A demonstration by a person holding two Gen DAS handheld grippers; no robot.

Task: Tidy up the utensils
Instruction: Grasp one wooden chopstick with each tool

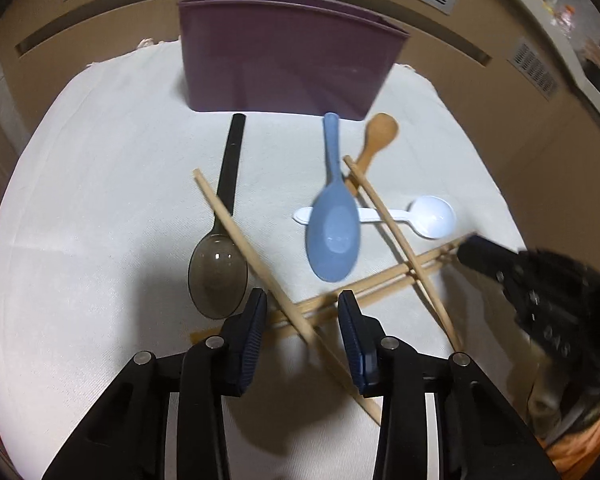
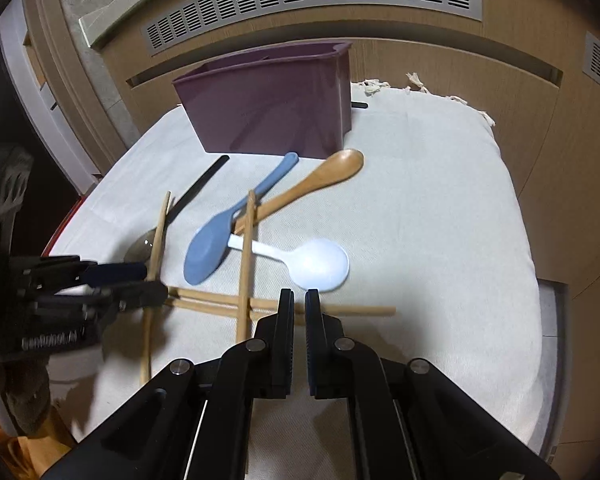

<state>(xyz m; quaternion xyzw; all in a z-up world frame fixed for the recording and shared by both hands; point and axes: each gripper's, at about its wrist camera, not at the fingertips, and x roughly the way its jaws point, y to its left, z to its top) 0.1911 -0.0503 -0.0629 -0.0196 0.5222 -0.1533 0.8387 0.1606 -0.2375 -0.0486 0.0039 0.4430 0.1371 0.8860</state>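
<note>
In front of the purple bin (image 1: 284, 60), on the white cloth (image 1: 100, 200): nothing sorted yet, by the look of it; smoky grey spoon (image 1: 218, 272), blue spoon (image 1: 332, 236), white spoon (image 1: 432, 216) and wooden spoon (image 1: 376, 132) all lying loose on the near side of the bin, blue and wooden ones closest to its front wall; four chopsticks in a messy criss-cross further out from the bin, nearest the cameras.

Left gripper (image 1: 302, 312) down low over the tangle, jaws apart, with one slanted chopstick (image 1: 236, 224) running between the pads but not pinched; no contact visible in the left wrist view. Right gripper (image 2: 300, 300) off toward the white-spoon side, jaws together, parked over the two side-by-side chopsticks (image 1: 380, 280); hard to tell whether anything is caught in there, probably not, since the sticks run across the fingers rather than through the slit.

So, very likely the first pick: going for that slanted chopstick with the left. Next up, as a guess: close squarely on the stick, lift gently because of the crossing with the pair, then tip upright and drop into the bin; worth watching for the other sticks rolling or getting dragged along.
</note>
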